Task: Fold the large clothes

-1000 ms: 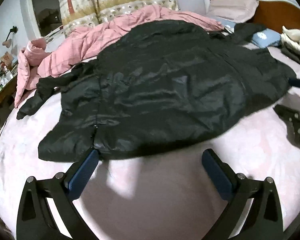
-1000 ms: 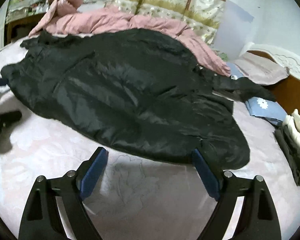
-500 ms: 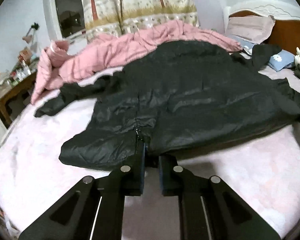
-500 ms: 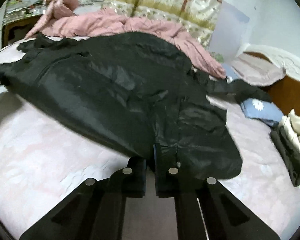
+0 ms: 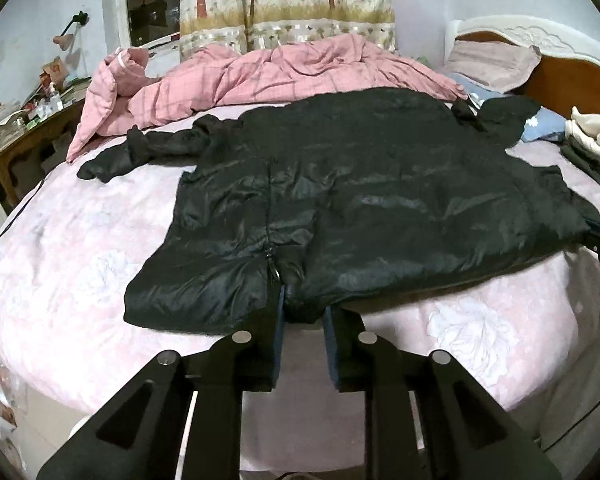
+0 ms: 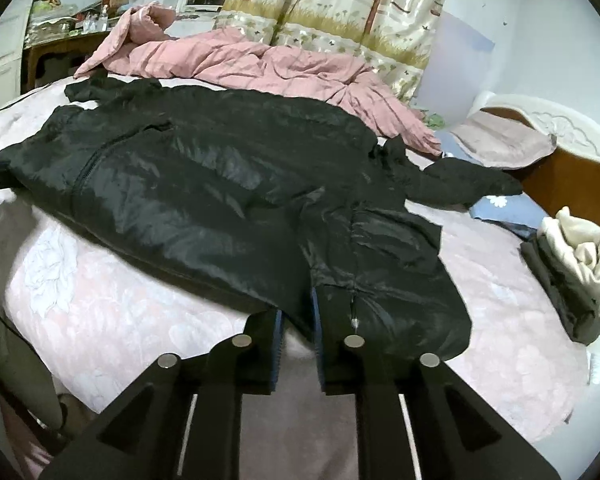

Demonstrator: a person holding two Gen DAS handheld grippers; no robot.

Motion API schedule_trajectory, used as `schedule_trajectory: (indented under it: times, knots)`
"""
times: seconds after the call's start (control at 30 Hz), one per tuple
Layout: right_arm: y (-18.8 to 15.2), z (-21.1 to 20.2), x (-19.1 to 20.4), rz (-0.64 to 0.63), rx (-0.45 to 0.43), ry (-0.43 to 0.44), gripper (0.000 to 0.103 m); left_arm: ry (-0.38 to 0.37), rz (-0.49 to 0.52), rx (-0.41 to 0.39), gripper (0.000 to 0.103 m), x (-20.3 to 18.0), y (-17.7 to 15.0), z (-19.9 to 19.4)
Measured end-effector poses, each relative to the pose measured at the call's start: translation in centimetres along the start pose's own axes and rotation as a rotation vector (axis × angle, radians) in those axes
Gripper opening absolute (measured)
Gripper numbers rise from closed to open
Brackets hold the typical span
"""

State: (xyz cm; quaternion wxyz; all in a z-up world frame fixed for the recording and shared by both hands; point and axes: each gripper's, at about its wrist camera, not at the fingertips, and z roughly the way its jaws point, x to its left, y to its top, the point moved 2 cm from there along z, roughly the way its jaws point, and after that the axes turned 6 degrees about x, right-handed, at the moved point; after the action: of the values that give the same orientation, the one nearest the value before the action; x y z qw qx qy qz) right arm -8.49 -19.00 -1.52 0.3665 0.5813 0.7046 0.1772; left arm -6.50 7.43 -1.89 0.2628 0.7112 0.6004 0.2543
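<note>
Pink floral bedding [image 5: 80, 248] is covering a wide bed, and a large black padded coat [image 5: 360, 200] is lying spread across it, with a rumpled pink quilt [image 5: 280, 68] bunched behind it below patterned curtains [image 5: 288, 4].

The left gripper [image 5: 304, 312] is pinching the coat's near hem right beside the zipper pull [image 5: 274, 270], its blue pads close together on a bunched fold of black fabric. The right gripper [image 6: 298, 320] is likewise clamping the hem at the other end of the coat, next to a seam with a small pale tag. Both sets of jaws have just been easing slightly apart after snapping closed, yet the cloth is plainly sitting between the pads in each view.

As for progress, the folding itself looks barely begun: the coat is flat and full length, sleeves out to the sides, no fold laid over. The grip on the hem seems to be the first step, and carrying that edge up and over the body remains to be done.

The left view is showing the zipper running up the coat and the bed's foot corner; the right view alone is showing the folded cream and dark clothes [image 6: 576, 276] stacked by the wooden headboard [image 6: 540, 168] in full, plus the left gripper's black tip at the far left edge.
</note>
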Motion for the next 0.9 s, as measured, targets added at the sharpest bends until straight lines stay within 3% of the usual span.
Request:
schedule_trajectory:
  times: [0.17,0.37,0.43,0.53,0.67,0.8,0.9]
  knots:
    - [2.0,-1.7,-2.1,0.044,-0.076,-0.004,0.055,-0.022,-0.032,-0.046,0.033,0.5,1.9,-1.1]
    - [8.3,-2.3,-5.0,0.100,-0.181,-0.034,0.057,-0.010,-0.004,-0.100,0.038,0.4,7.8,-0.5]
    - [10.4,-1.2,-5.6,0.109,-0.181,-0.050,0.058,0.011,-0.001,-0.106,0.044,0.4,9.9,0.6]
    - [12.5,0.6,-6.4,0.126,-0.126,-0.047,0.058,0.019,-0.006,-0.068,0.044,0.7,11.8,2.7]
    - [10.1,-1.0,-4.5,0.039,-0.181,0.064,0.062,-0.041,-0.009,-0.100,0.044,1.1,10.6,1.8]
    - [6.3,-0.8,-0.8,-0.091,-0.181,-0.017,0.065,-0.062,0.021,-0.104,0.045,0.2,8.7,1.6]
    - [5.2,-0.1,0.8,-0.059,-0.158,0.026,0.065,-0.089,0.008,-0.109,0.045,-0.9,7.8,1.7]
